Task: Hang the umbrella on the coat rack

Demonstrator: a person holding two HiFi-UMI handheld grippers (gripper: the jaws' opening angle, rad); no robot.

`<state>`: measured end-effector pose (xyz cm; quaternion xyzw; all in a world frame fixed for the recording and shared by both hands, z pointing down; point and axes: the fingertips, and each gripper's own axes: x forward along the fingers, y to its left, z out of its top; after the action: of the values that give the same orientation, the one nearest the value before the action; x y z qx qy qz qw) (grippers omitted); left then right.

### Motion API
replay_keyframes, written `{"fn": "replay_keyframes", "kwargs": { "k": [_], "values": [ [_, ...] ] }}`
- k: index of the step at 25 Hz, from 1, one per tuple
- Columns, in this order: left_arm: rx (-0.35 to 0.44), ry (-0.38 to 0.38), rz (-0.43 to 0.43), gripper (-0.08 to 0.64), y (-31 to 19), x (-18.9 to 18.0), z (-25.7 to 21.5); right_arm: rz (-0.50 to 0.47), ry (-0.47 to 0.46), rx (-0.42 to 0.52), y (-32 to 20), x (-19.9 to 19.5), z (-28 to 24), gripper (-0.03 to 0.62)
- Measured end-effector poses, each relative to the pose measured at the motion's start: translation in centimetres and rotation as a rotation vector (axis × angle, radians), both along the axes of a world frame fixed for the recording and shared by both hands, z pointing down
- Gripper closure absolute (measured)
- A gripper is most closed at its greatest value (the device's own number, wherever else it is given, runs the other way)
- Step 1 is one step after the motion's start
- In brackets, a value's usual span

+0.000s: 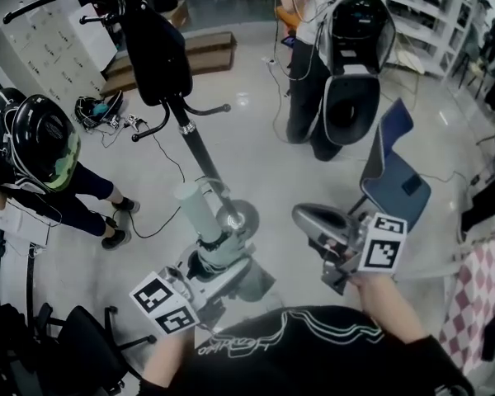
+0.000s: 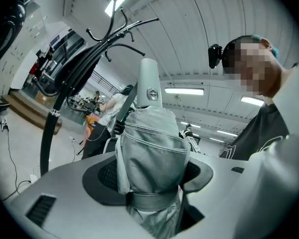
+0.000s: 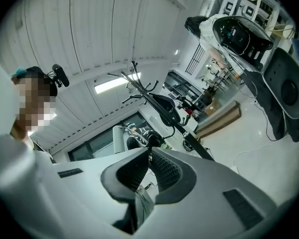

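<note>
**Q:** Left side first?

**A:** My left gripper [image 2: 152, 176] is clamped on the folded grey umbrella [image 2: 149, 138]. The jaws stand wide around the bundled cloth, just above its strap. The pale handle [image 2: 149, 86] pokes out past them.

**Q:** Where does it sit relative to the rack?

**A:** In the head view the umbrella is close beside the pole of the black coat rack [image 1: 196, 143], low down near the base. It is not on a hook yet.

**Q:** And the right?

**A:** On my right gripper [image 3: 149, 151] the pads are pressed together. It is off to the umbrella's right, apart from it.
</note>
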<state>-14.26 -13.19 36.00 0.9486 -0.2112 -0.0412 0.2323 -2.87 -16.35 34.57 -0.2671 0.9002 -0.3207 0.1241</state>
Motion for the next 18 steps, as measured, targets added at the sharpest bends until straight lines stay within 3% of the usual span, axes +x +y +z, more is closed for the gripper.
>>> {"fn": "replay_keyframes", "kwargs": {
  "k": [6,8,18],
  "values": [
    [0.008,-0.012,0.030,0.293,-1.8,0.4,-0.3,0.012,-0.046,0.082,-2.9,-0.2,-1.7,0.554],
    [0.011,-0.024,0.031,0.293,-2.8,1.0,-0.6,-0.020,-0.073,0.090,-4.2,-0.1,-2.4,0.478],
    [0.029,-0.003,0.100,0.293,-9.3,3.3,-1.6,-0.246,-0.165,0.102,-13.6,-2.1,-3.7,0.442]
  ]
}}
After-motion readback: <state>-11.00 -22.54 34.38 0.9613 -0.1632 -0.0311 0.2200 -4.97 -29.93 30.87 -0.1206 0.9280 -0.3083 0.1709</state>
